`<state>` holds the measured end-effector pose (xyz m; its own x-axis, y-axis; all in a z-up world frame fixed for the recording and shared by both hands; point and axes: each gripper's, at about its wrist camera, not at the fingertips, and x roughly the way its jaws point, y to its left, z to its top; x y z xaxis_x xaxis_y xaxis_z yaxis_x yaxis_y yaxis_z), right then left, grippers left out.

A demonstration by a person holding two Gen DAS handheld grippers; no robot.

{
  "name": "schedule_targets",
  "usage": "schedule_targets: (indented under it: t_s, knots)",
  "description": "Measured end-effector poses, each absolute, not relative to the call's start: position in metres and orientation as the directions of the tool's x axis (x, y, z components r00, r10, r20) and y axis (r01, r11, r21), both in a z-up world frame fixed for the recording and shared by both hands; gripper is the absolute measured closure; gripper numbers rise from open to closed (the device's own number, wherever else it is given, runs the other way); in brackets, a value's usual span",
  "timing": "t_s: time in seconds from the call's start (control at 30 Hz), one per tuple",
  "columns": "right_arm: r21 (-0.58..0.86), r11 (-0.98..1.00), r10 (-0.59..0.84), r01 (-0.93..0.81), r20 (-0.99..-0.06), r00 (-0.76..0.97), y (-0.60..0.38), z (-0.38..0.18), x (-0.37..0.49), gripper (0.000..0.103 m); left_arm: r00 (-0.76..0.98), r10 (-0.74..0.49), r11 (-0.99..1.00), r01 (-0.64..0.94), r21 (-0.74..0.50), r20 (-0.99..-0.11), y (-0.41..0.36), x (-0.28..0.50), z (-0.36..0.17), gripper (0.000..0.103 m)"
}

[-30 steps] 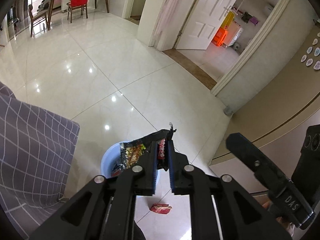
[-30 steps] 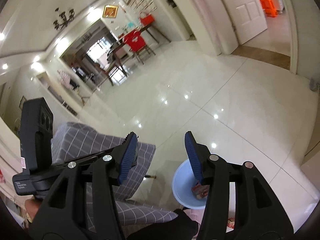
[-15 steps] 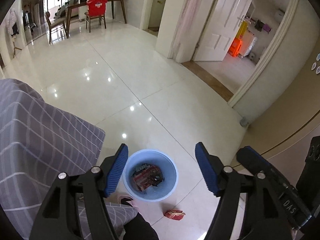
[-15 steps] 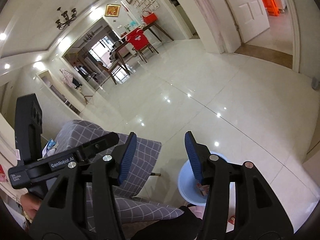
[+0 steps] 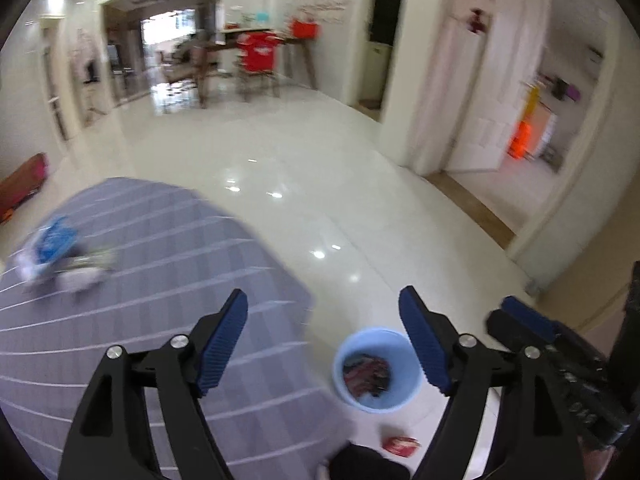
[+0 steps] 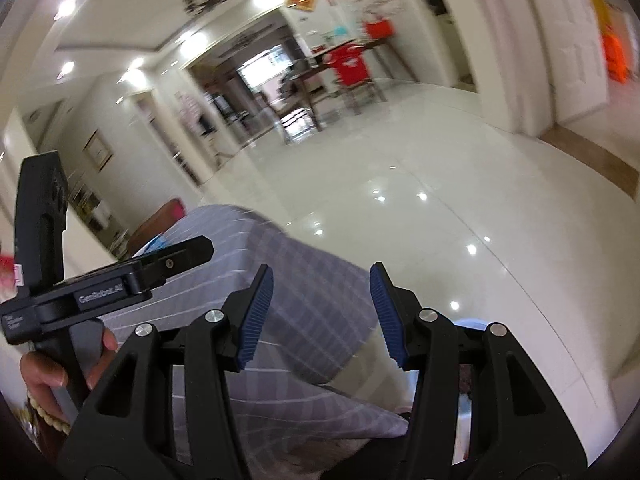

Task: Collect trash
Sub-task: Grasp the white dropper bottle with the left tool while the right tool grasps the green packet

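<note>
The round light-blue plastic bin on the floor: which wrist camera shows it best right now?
The left wrist view. There the round light-blue plastic bin shows its whole rim and the wrappers inside, just left of the left gripper's right finger. In the right wrist view only a sliver of its rim peeks out behind the right gripper's finger.

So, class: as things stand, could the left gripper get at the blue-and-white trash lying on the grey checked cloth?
Probably yes. The left gripper is open and empty above the grey checked cloth, and the blurred blue-and-white trash lies exposed on it, with nothing visible between them.
</note>
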<state>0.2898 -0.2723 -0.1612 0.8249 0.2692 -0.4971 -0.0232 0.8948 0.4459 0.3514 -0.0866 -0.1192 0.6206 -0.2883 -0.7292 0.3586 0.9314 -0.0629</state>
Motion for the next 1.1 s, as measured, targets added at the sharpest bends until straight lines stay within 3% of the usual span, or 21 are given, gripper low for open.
schedule_targets:
  t_s: [0.37, 0.8, 0.9, 0.93, 1.1]
  knots:
    - [0.336, 0.912, 0.393, -0.234, -0.559, 0.73, -0.13, -0.14, 0.387, 0.05, 0.671, -0.043, 0.997, 0.078, 0.012, -0.741, 0.079, 0.407, -0.124, 0.025]
    - [0.235, 0.925, 0.377, -0.299, -0.67, 0.639, -0.056, -0.173, 0.473, 0.049, 0.636, -0.005, 0.998, 0.047, 0.033, -0.772, 0.102, 0.454, -0.167, 0.027]
    - [0.209, 0.928, 0.363, -0.307, -0.689, 0.628, -0.048, -0.18, 0.483, 0.048, 0.609, -0.041, 0.997, 0.082, 0.012, -0.792, 0.101, 0.462, -0.174, 0.064]
    - [0.204, 0.927, 0.363, -0.313, -0.693, 0.623, -0.044, -0.18, 0.486, 0.048, 0.595, -0.061, 0.996, 0.086, -0.011, -0.801, 0.103, 0.464, -0.177, 0.069]
    - [0.168, 0.919, 0.365, -0.356, -0.702, 0.611, -0.025, -0.18, 0.496, 0.043, 0.609, -0.078, 0.996, 0.084, -0.034, -0.789, 0.122, 0.46, -0.173, 0.069]
